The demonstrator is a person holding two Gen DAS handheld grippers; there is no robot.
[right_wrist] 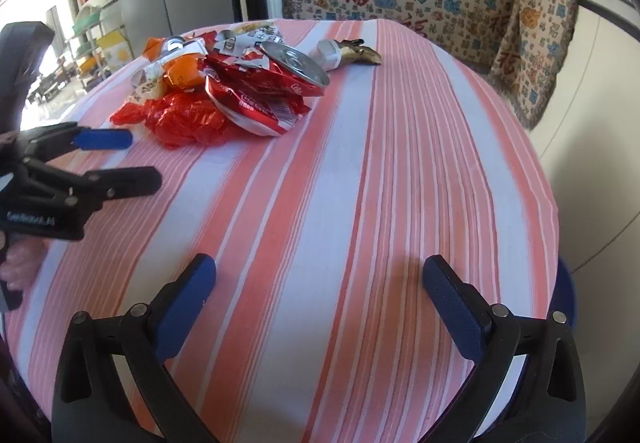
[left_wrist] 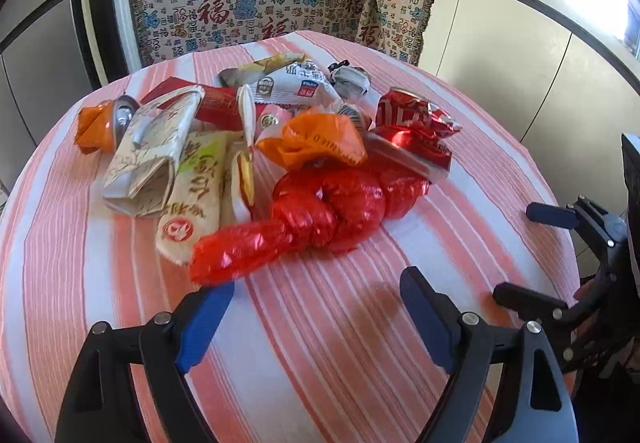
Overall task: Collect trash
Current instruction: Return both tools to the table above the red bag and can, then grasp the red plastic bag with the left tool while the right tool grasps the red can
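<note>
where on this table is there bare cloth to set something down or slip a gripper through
Free: the striped tablecloth right of the crushed red can, out to the table's edge, and the near strip between the knotted red bag and the open left gripper. Crowded: the pile of wrappers around the can, far left.

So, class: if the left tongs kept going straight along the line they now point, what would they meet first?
Most likely the knotted red plastic bag: its near tail lies just ahead of the open left tongs, close by one pad. Depth is hard to judge, so they might touch the striped tablecloth first.
</note>
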